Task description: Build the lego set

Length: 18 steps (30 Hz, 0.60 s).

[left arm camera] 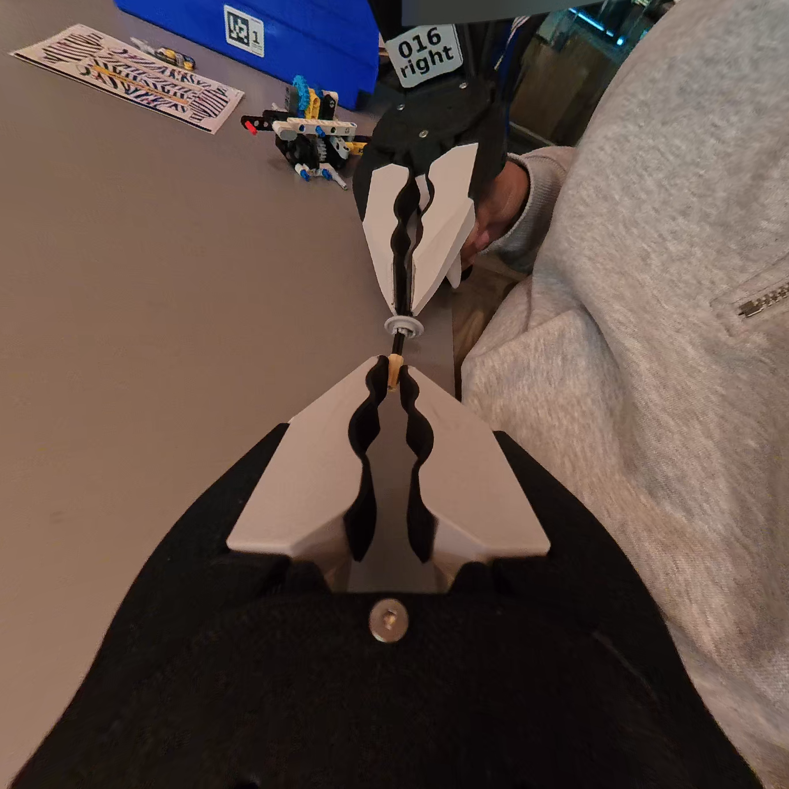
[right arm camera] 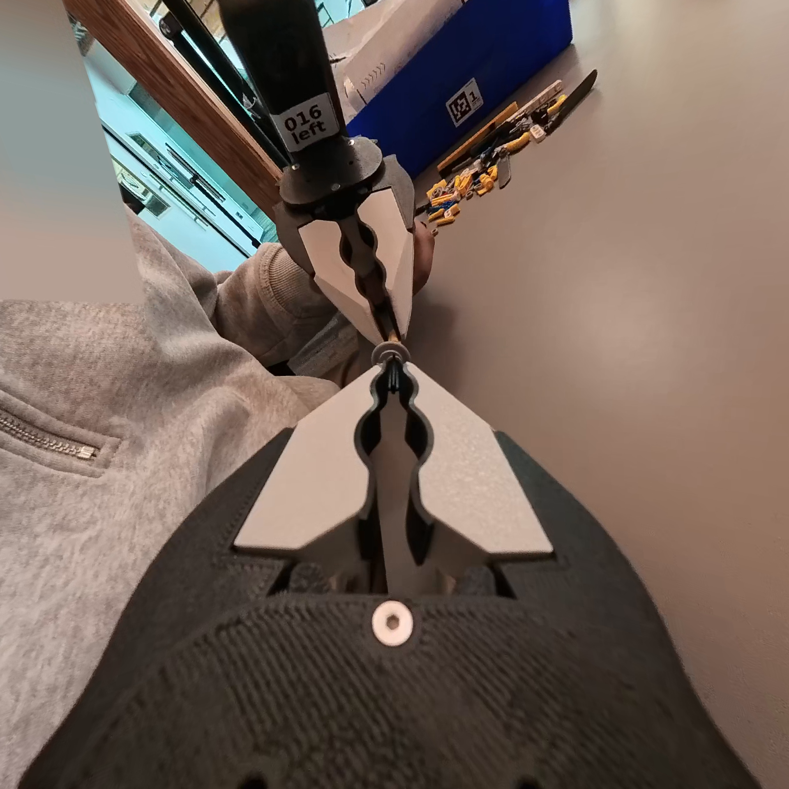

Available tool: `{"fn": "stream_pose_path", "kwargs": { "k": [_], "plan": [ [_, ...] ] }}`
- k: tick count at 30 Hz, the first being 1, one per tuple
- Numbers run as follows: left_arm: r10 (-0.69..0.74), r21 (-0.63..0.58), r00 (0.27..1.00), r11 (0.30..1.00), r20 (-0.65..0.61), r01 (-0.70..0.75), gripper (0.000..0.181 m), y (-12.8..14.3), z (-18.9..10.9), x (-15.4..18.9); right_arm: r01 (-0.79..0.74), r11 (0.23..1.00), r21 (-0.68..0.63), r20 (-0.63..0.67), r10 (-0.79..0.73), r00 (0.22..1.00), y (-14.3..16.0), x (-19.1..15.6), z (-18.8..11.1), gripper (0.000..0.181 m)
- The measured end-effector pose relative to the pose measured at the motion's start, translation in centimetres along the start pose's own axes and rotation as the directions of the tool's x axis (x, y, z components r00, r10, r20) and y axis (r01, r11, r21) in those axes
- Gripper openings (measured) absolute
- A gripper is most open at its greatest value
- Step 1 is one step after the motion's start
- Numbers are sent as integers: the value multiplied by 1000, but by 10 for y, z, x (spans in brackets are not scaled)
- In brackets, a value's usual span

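Observation:
My left gripper [left arm camera: 393,363] is shut on a small tan piece [left arm camera: 395,370]. My right gripper [right arm camera: 392,370] points at it tip to tip and is shut on a thin black axle [right arm camera: 393,381]. In the left wrist view the right gripper [left arm camera: 403,308] comes down from above, and the axle [left arm camera: 398,346] reaches from it to the tan piece. A round grey disc [left arm camera: 403,326] sits on the axle between the two tips; it also shows in the right wrist view [right arm camera: 390,352], just under the left gripper [right arm camera: 395,337]. Both grippers are above the brown table [left arm camera: 149,341], near its edge.
A part-built model [left arm camera: 311,132] stands on the table by a blue bin [left arm camera: 299,38] and a striped sticker sheet [left arm camera: 128,77]. Several loose yellow, blue and black pieces [right arm camera: 482,175] lie by the bin [right arm camera: 448,85]. A person in a grey sweater [left arm camera: 640,341] is beside the table edge. The grippers are tip to tip, or close to it.

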<state>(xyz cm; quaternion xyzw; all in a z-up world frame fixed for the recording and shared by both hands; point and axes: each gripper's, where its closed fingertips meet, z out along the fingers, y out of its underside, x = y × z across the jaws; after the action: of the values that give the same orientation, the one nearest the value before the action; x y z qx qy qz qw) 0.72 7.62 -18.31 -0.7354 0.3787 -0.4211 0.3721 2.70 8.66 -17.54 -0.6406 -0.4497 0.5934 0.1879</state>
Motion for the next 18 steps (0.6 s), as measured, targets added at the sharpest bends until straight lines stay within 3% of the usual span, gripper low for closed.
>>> {"fn": "stream_pose_path", "kwargs": {
  "k": [14,18],
  "plan": [
    [-20,40,1000,999,22,20,5,-5,-2,-5,-26,998,50,-22,27,999,-7,4,1,3],
    [-51,69,999,996,16,49,15,-8,-6,-7,-43,997,67,-17,44,999,-9,6,-1,3]
  ]
}}
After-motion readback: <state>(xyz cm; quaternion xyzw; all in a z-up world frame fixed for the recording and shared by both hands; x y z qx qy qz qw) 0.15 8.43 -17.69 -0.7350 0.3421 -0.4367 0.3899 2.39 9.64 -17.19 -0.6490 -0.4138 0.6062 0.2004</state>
